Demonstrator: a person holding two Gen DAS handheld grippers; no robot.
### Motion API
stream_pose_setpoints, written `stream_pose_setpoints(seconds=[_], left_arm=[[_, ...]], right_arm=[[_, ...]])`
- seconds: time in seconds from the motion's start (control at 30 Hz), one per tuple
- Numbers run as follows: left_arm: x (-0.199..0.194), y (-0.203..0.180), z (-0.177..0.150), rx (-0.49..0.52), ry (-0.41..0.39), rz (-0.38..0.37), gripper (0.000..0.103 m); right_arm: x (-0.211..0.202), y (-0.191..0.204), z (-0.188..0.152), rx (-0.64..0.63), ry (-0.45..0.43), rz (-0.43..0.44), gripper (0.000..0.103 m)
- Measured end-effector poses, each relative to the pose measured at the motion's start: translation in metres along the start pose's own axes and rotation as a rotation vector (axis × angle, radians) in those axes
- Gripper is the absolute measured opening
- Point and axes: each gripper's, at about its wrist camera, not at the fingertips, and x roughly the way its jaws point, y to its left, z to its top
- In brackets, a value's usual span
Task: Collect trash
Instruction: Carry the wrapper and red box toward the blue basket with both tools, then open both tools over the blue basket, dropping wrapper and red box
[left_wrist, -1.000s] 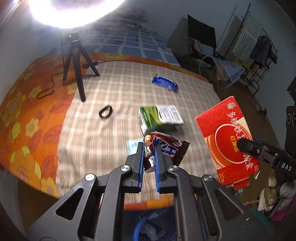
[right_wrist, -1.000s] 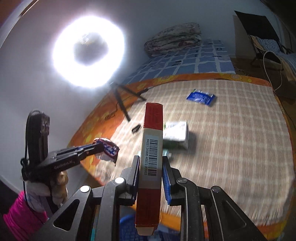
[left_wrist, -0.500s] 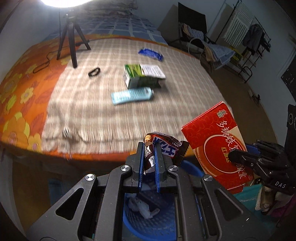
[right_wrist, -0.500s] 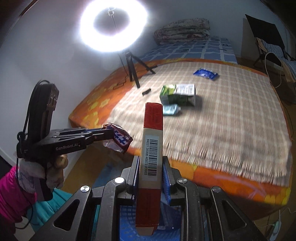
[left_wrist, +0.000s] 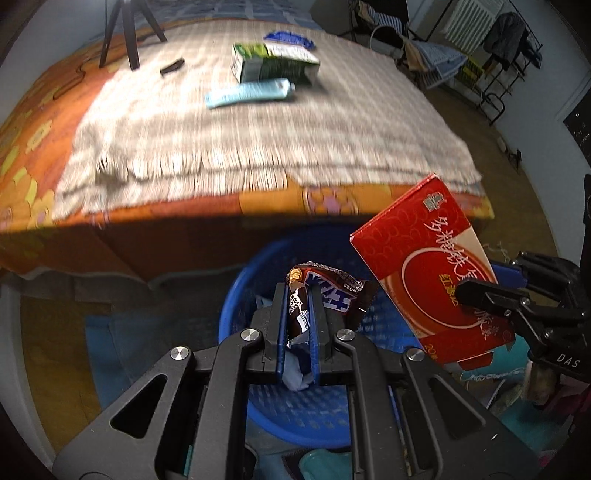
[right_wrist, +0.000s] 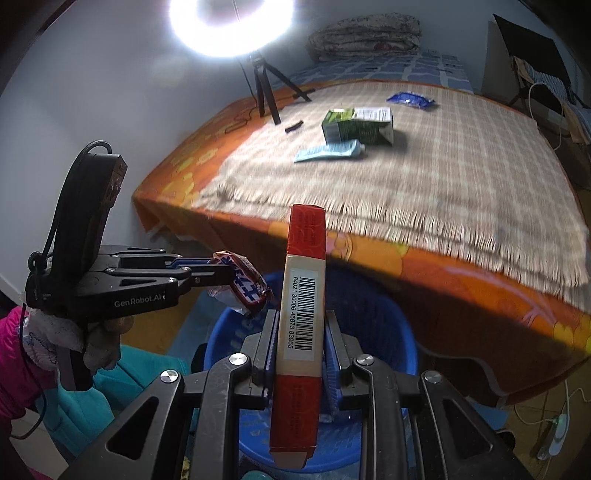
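Now left gripper (left_wrist: 298, 295) clamped on candy wrapper (left_wrist: 325, 291), right gripper (right_wrist: 301, 332) clamped on red box (right_wrist: 303, 295); both held over blue basket (left_wrist: 236, 295) beside bed (right_wrist: 461, 162)

Blue basket (left_wrist: 236, 295) mouth open below; bed edge (left_wrist: 258, 206) close behind, red box (left_wrist: 424, 280) crowds right side, prob. passable.
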Motion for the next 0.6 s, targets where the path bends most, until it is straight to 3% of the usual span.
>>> stream_pose_setpoints(seconds=[0.53,0.57,0.6], left_arm=[[0.030,0.000,-0.039,0.017,0.107,0.020,0.008],[0.031,-0.001,-0.039,0.019,0.109,0.023,0.013],[0.031,-0.001,-0.040,0.020,0.111,0.025,0.025]], right_arm=[[0.020,-0.002,-0.031,0.001,0.073,-0.023,0.026],[0.021,-0.002,-0.032,0.000,0.076,-0.026,0.027],[0.022,-0.002,-0.033,0.001,0.080,-0.030,0.031]])
